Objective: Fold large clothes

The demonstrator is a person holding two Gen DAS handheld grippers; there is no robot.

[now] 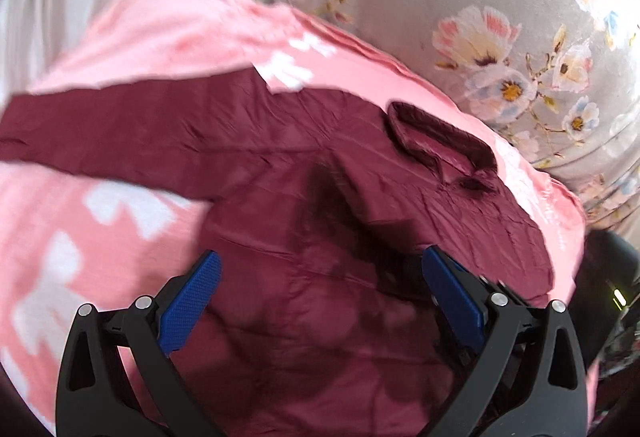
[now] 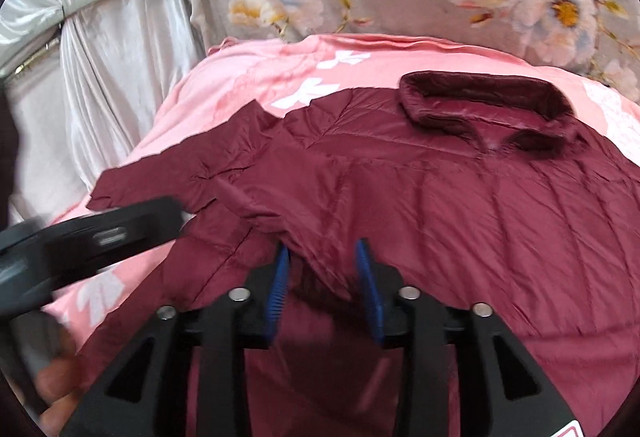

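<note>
A maroon quilted jacket [image 1: 320, 197] lies spread on a pink sheet [image 1: 160, 37], collar [image 1: 440, 141] toward the far right, one sleeve [image 1: 100, 133] stretched out to the left. My left gripper [image 1: 320, 269] is open and empty, hovering above the jacket's body. In the right wrist view the jacket [image 2: 460, 217] fills the middle, collar [image 2: 480, 105] at the far side. My right gripper [image 2: 322, 257] is partly closed on a raised fold of the jacket near the sleeve and shoulder. The left gripper's body [image 2: 92, 237] shows at the left.
The pink sheet with white shapes [image 2: 320, 61] covers the surface under the jacket. A grey floral fabric [image 1: 480, 17] lies behind it. A white satin curtain [image 2: 112, 57] hangs at the far left. Dark objects [image 1: 608, 277] sit at the right edge.
</note>
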